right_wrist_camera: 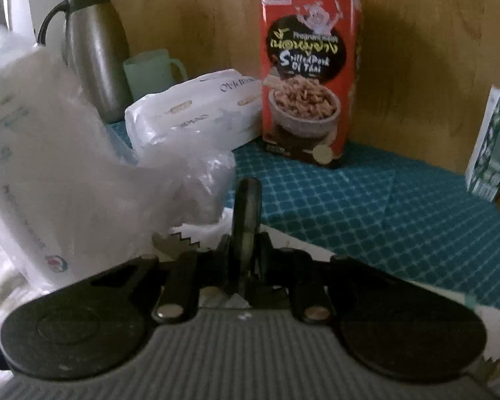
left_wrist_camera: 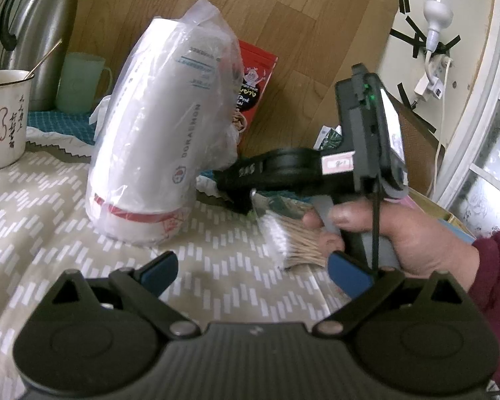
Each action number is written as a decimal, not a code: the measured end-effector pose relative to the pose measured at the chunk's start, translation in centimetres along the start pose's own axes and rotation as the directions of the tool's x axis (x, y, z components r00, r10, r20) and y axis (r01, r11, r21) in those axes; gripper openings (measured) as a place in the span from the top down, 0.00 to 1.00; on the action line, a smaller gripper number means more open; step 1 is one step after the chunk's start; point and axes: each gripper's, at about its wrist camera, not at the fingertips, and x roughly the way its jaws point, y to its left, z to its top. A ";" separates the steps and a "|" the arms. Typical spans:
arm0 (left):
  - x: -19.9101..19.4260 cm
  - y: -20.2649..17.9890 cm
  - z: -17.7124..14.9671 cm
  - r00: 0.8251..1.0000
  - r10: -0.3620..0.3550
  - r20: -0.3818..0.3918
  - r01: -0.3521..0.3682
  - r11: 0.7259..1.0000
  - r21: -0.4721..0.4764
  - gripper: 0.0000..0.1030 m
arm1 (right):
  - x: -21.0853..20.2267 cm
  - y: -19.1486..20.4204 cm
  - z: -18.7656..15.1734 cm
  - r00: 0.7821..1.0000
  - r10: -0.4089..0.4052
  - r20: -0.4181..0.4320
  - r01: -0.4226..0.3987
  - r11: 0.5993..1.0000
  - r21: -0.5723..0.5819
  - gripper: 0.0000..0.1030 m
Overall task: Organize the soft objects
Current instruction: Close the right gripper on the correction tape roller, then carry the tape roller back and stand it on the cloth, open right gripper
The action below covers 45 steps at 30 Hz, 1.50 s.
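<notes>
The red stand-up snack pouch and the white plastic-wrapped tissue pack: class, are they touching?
Cannot tell. In the right wrist view the red snack pouch overlaps the white tissue pack's end, hiding any contact or gap.

"DORAEMON" on bagged cup stack (left_wrist_camera: 156, 140), "Pork" on red pouch (right_wrist_camera: 308, 66)

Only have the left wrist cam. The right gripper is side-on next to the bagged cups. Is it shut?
Observer: Yes. In the right wrist view the right gripper has its fingers together, with nothing visible between them. The plastic bag sits just to their left.
Operator: Anything behind the cup stack?
Observer: A white tissue pack lies on the teal mat, between the green mug and the red snack pouch.
Operator: I only see the pouch top. Is it standing?
Observer: Yes, it stands upright on the mat, and its base is in full view.
</notes>
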 end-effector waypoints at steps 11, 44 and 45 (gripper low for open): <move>0.1 0.4 0.2 1.000 -0.001 -0.008 0.001 1.000 -0.021 0.03 | -6.6 -2.0 0.3 0.979 -0.061 0.192 0.063 0.998 -0.007 0.82; 0.4 1.3 0.4 0.999 0.040 -0.025 -0.042 0.995 -0.086 0.03 | -16.8 0.1 -10.9 0.951 0.214 0.222 -0.256 0.950 0.178 0.82; 0.4 1.2 0.4 0.999 0.041 -0.025 -0.043 0.995 -0.085 0.03 | -16.7 0.0 -11.0 0.952 0.219 0.216 -0.261 0.946 0.190 0.82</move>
